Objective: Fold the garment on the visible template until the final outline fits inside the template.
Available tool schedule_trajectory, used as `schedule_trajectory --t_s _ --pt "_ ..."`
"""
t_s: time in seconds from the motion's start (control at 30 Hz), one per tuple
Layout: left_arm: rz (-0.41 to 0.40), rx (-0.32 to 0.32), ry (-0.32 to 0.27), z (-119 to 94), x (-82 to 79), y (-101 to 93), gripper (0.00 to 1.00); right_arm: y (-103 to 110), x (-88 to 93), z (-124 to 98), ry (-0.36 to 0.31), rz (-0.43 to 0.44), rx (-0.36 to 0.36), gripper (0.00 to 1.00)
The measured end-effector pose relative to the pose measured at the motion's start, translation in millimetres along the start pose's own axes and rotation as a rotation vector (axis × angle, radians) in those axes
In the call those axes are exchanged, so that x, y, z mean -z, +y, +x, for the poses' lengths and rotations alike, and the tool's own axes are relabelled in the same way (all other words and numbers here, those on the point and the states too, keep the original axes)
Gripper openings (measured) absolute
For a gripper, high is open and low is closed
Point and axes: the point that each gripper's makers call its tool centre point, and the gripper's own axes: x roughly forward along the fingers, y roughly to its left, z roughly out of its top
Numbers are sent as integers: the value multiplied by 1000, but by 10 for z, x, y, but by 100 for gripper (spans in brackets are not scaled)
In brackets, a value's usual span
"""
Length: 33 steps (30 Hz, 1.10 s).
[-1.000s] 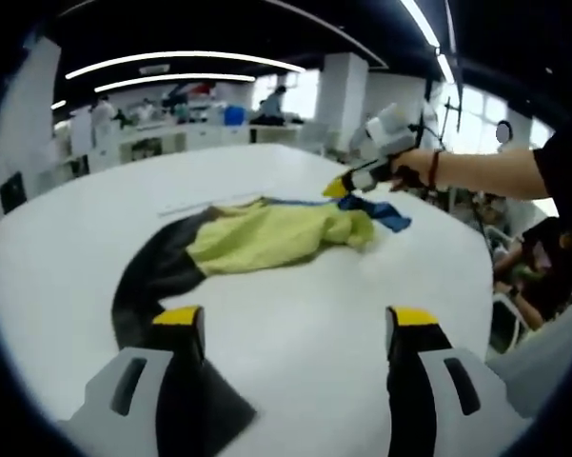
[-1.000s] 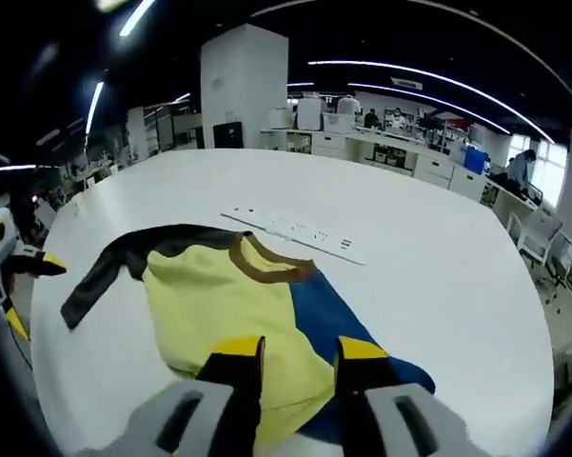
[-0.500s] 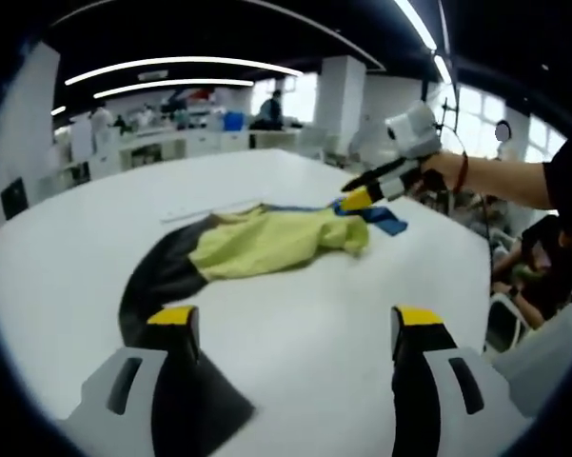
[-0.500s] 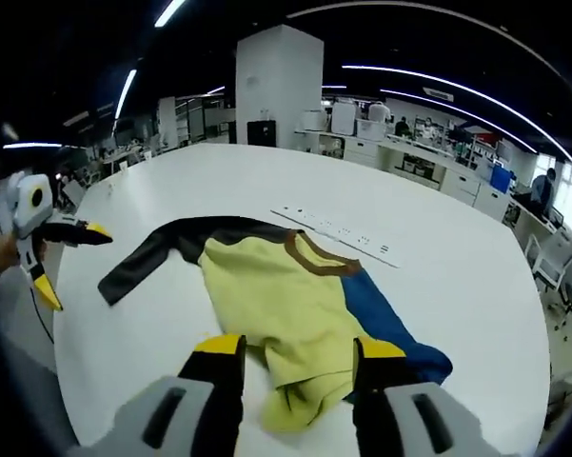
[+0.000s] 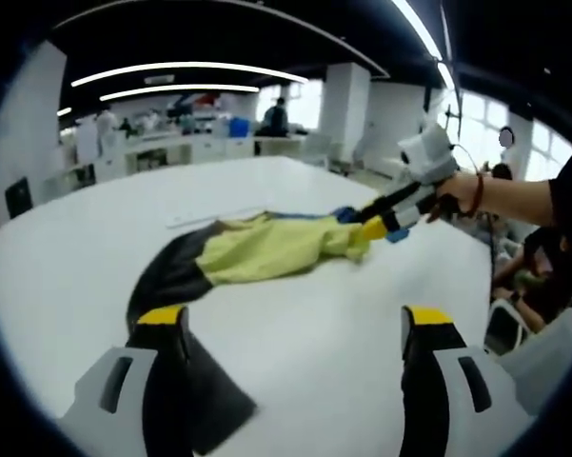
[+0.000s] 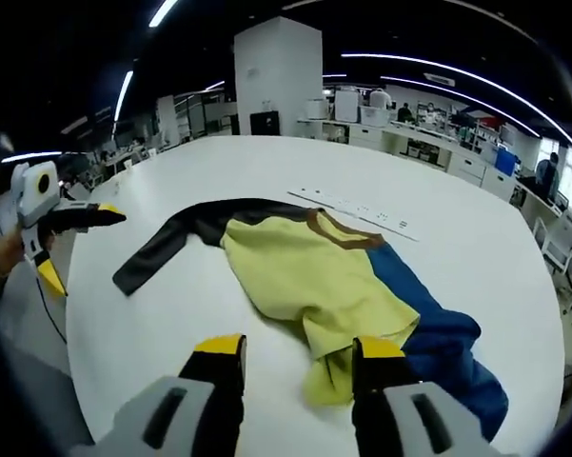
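**Garment bunched on the table, both grippers open and off the cloth**

I see a white table (image 6: 476, 257) carrying the garment (image 6: 305, 276), a yellow top with a blue panel and black sleeve, lying rumpled straight ahead of my right gripper (image 6: 295, 357). Its jaws stand apart, holding nothing, just short of the yellow hem. My left gripper (image 5: 290, 328) is likewise spread wide and unladen, the black sleeve end (image 5: 195, 381) beside its left jaw. I judge flattening comes first: pinch sleeve and hem, then draw apart evenly.
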Motion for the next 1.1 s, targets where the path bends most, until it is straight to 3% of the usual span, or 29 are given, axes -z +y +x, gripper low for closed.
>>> schedule_trajectory --t_s 0.23,0.37,0.7,1.03,1.1 --pt "27 -8 10 -23 12 21 91 25 135 54 22 47 9 38" --pt "30 -10 16 -38 30 39 91 -9 148 115 6 113 17 33" --pt "33 -19 39 -70 106 71 90 -114 200 310 0 173 50 23" --pt "21 -31 47 -91 152 94 86 -200 142 367 -34 191 80 1" --pt "17 -31 44 -95 151 93 85 -176 124 343 -37 181 74 0"
